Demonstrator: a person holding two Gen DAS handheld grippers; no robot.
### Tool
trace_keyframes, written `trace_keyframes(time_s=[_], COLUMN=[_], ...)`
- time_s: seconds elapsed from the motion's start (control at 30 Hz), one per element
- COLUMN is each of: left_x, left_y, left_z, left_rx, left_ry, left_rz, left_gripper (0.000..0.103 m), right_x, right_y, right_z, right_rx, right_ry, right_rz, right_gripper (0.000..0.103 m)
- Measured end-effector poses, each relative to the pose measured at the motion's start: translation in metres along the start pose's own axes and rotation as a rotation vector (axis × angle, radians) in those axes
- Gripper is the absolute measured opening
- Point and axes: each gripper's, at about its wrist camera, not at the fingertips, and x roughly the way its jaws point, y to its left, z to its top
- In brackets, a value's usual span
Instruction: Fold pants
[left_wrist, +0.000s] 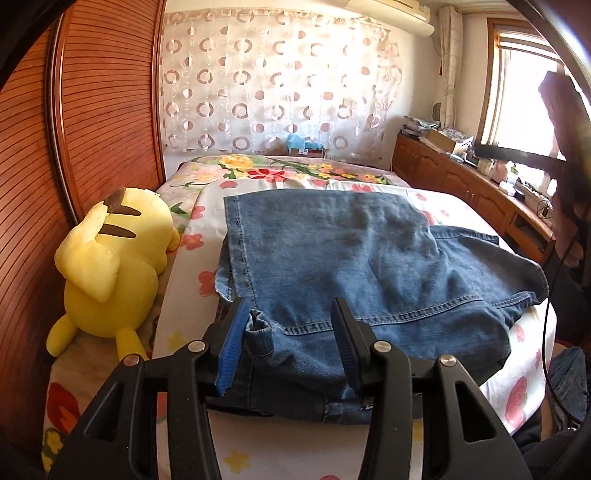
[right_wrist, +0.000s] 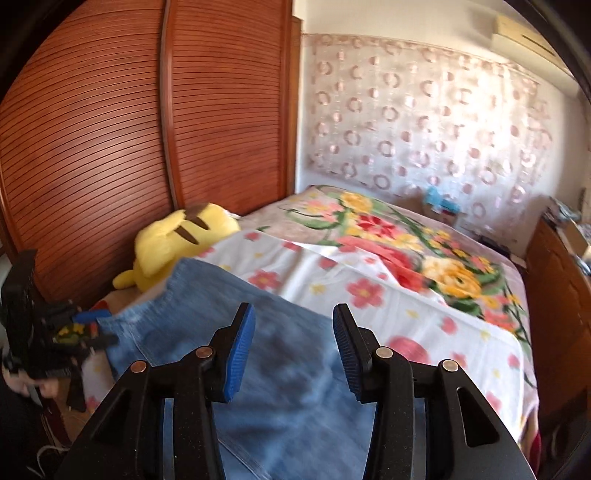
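Jeans folded on the bed, both grippers wide and empty.
Jeans (left_wrist: 332, 258) lie just right of the plush (left_wrist: 110, 266), long axis across the bed (left_wrist: 369, 173). Left gripper (left_wrist: 291, 347) straddles their near folded edge, nearer than the right gripper (right_wrist: 293, 354), which hovers above. Right view blurred; near hem cut off.

no readable text, labels or numbers anywhere

Left gripper (left_wrist: 291, 321) and right gripper (right_wrist: 293, 325) are each showing black angular linkage arms, silver round pivot screws, ribbed blue pads (left_wrist: 233, 350). A thin black cable (left_wrist: 546, 332) is running at 3 o'clock.
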Motion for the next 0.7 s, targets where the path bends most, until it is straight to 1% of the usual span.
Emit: trace_keyframes(time_s=[0.1, 0.17, 0.27, 0.4, 0.47, 0.63, 0.7], left_x=[0.0, -0.001, -0.001, -0.007, -0.012, -0.021, -0.02], left_y=[-0.009, -0.015, -0.026, -0.042, -0.049, -0.062, -0.069], left_z=[0.001, 0.002, 0.004, 0.007, 0.009, 0.016, 0.019], left_rx=[0.013, 0.011, 0.027, 0.072, 0.09, 0.105, 0.118], left_ry=[-0.003, -0.008, -0.005, -0.032, -0.05, -0.074, -0.077], left_rz=[-0.026, -0.055, -0.075, -0.052, -0.043, -0.055, -0.064], left_gripper=[0.063, 0.081, 0.081, 0.081, 0.081, 0.081, 0.081], right_x=[-0.013, -0.019, -0.022, -0.026, -0.031, -0.053, -0.056], right_y=[-0.009, -0.013, -0.019, -0.028, -0.036, -0.057, -0.068], right_z=[-0.02, -0.037, -0.058, -0.081, -0.09, -0.12, -0.123], right_rx=[0.021, 0.04, 0.078, 0.108, 0.14, 0.219, 0.248], right_ry=[0.016, 0.028, 0.066, 0.104, 0.112, 0.123, 0.126], right_rz=[-0.033, -0.047, -0.051, -0.079, -0.083, -0.121, -0.136], right_gripper=[0.046, 0.046, 0.046, 0.046, 0.046, 0.046, 0.046])
